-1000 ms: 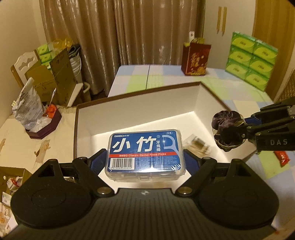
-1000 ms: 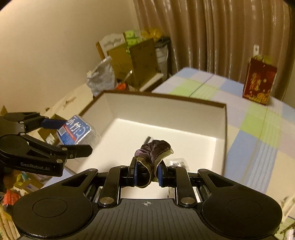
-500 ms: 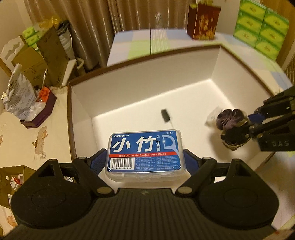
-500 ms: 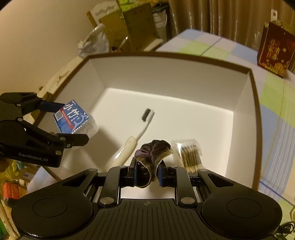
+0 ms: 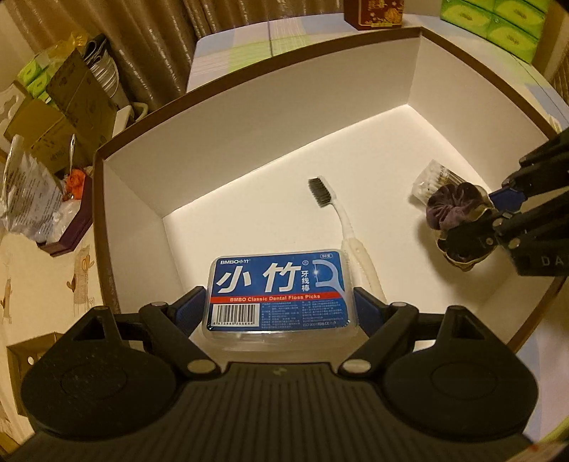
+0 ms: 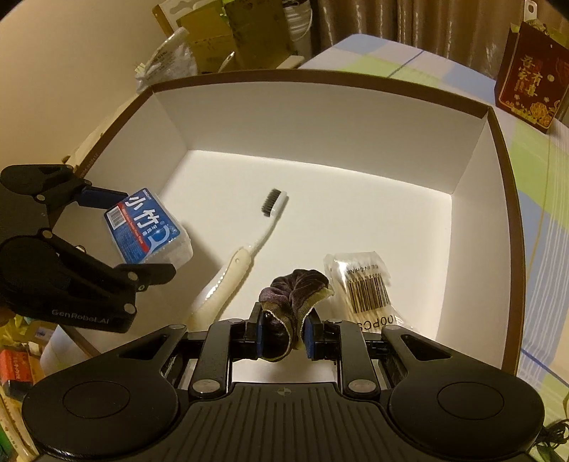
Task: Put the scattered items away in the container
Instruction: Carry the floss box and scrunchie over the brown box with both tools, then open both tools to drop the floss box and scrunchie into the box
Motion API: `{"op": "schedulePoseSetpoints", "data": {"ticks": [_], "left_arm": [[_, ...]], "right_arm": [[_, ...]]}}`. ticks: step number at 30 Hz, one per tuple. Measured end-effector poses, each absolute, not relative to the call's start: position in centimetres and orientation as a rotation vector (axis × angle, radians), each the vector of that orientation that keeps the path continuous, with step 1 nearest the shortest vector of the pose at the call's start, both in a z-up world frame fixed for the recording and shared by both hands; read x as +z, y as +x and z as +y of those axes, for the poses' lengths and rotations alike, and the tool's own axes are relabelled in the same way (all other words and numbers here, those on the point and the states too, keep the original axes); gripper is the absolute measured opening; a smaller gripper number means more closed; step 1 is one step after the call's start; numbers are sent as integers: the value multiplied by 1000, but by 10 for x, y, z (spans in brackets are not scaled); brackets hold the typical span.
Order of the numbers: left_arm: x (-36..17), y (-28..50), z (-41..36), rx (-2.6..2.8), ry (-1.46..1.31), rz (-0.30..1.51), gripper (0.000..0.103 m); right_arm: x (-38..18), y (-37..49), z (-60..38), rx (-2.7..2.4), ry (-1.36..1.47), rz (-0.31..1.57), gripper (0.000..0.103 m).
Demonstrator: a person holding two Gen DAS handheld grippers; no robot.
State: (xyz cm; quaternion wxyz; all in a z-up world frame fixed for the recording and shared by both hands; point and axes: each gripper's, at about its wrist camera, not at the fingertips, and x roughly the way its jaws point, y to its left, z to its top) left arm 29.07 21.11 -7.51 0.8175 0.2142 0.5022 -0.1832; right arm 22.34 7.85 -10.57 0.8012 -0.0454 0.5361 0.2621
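Note:
The container is a white box with a brown rim [image 5: 149, 117] [image 6: 320, 76]. My left gripper [image 5: 279, 309] [image 6: 138, 231] is shut on a blue dental floss pick box [image 5: 279, 295] [image 6: 145, 227], held above the box's left floor. A dark purple velvet scrunchie [image 6: 288, 302] [image 5: 453, 213] is pinched in my right gripper [image 6: 284, 332] [image 5: 494, 216], low over the box's near right side. On the floor of the box lie a white toothbrush [image 5: 341, 220] [image 6: 249, 245] and a clear bag of cotton swabs [image 6: 362, 284] [image 5: 432, 181].
A red gift bag [image 6: 530, 81] stands on the checked cloth [image 6: 540, 199] behind the box. Green tissue packs [image 5: 498, 25] are stacked at the far right. Cardboard boxes and plastic bags [image 5: 39, 170] crowd the left, in front of brown curtains [image 5: 149, 46].
Both grippers have sunk toward and into the box and tipped further down, each keeping its item. The toothbrush and swab bag on the box floor have come into full view.

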Motion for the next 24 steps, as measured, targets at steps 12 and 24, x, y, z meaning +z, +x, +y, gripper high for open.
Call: {"op": "schedulePoseSetpoints", "data": {"ticks": [12,24], "left_arm": [[-77,290,206,-410,467,1068,84],[-51,276,221,-358,383,1029,90]], "right_arm": [[-107,224,78,563,-101,1141,19],[-84,207,81,587,-117,1035,82]]}}
